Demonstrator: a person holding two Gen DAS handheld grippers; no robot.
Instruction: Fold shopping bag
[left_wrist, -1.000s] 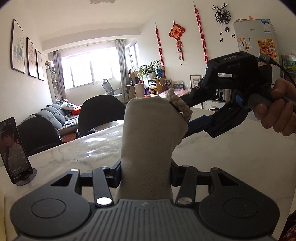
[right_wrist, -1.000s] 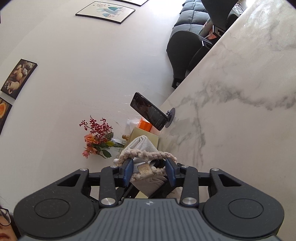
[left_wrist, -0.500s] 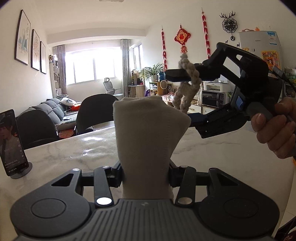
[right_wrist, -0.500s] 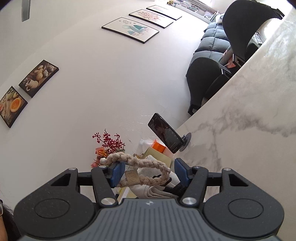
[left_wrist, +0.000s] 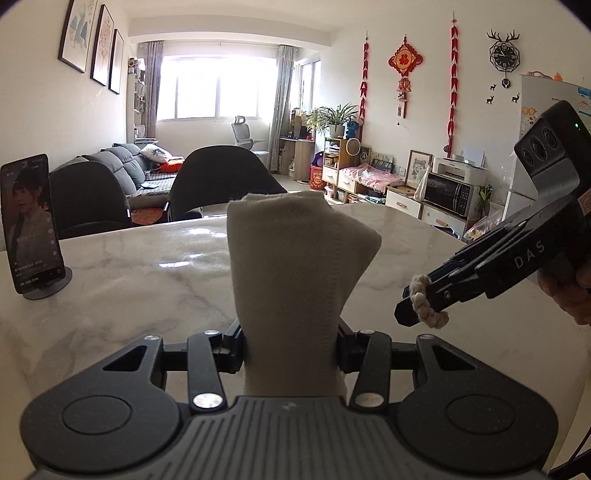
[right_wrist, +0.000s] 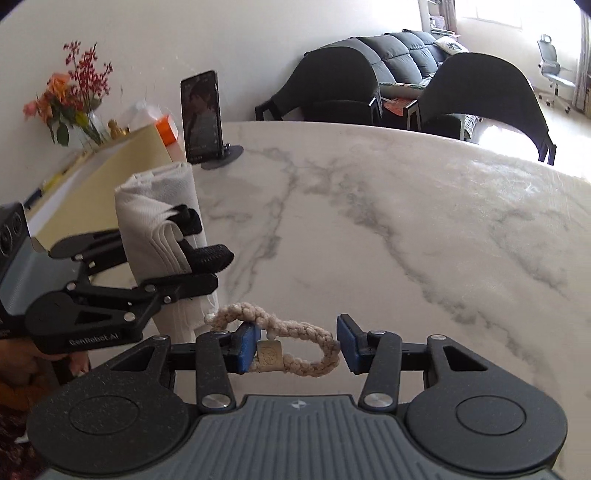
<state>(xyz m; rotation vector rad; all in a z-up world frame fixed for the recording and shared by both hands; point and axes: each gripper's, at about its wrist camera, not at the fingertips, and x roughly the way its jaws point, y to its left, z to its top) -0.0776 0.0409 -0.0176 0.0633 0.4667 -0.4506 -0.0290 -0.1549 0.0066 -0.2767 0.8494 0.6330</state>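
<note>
While left fingers pinch folded bag | right fingers closing around braided loop | bag's lower end hidden

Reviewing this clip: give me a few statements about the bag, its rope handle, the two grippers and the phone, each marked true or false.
1. The left gripper is clamped on the folded bag. True.
2. The braided rope handle lies between the right gripper's jaws. True; the jaws are closing, the right pad not yet touching it.
3. The bag is spread flat on the marble table. False: it is a folded bundle held up off the table.
4. The phone lies face down. False: it stands upright on a stand, screen lit.
5. The right gripper holds the bag's body. False: only the handle is between its jaws.
</note>
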